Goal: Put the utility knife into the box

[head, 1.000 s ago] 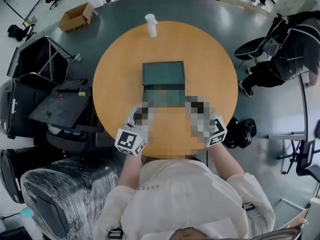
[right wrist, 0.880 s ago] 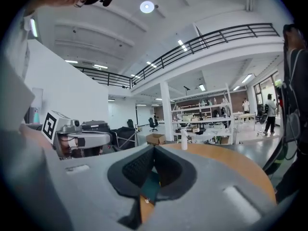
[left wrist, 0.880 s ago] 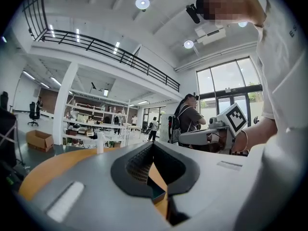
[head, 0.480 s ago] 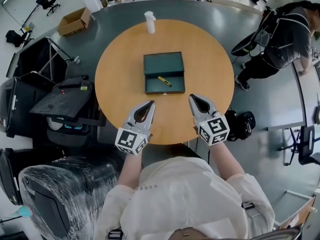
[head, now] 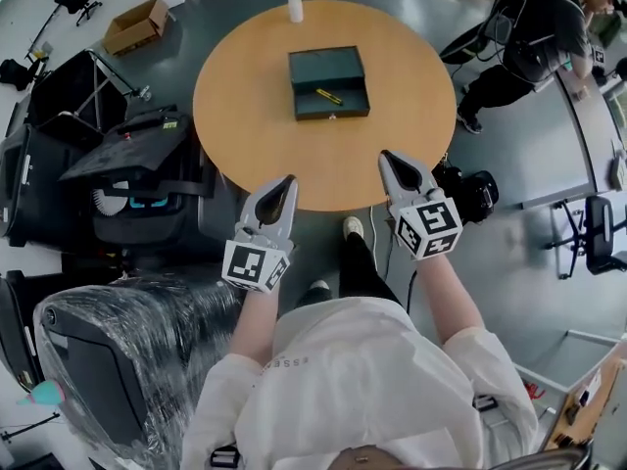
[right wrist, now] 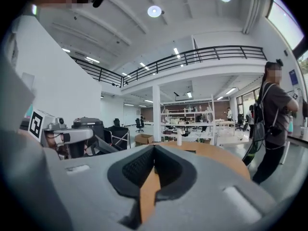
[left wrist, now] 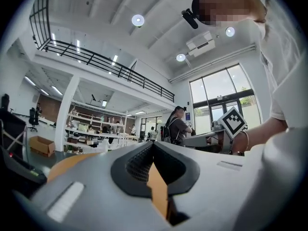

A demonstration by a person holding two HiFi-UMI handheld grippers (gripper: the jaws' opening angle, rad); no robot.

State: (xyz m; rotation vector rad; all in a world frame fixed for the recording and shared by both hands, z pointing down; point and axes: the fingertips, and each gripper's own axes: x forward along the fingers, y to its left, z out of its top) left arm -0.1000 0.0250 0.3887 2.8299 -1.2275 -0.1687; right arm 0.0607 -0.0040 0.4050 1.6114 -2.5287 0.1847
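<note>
A dark green box (head: 325, 67) lies open on the far half of the round wooden table (head: 255, 116). A yellow utility knife (head: 329, 96) rests inside its lower tray. Both grippers hang well short of the box, at the table's near edge. My left gripper (head: 287, 180) is shut with nothing in it, and its jaws meet at the tip in the left gripper view (left wrist: 154, 143). My right gripper (head: 386, 156) is shut and empty too, its jaws closed together in the right gripper view (right wrist: 154, 147).
A white bottle (head: 293, 1) stands at the table's far edge. Black equipment cases (head: 127, 164) and a plastic-wrapped chair (head: 108, 360) crowd the left side. A black bag (head: 470, 194) lies on the floor at right, and a person (head: 534, 37) stands beyond it. A cardboard box (head: 135, 25) sits far left.
Both grippers have drawn back from the box to the table's near edge. The box, with the knife lying in it, now sits farther off.
</note>
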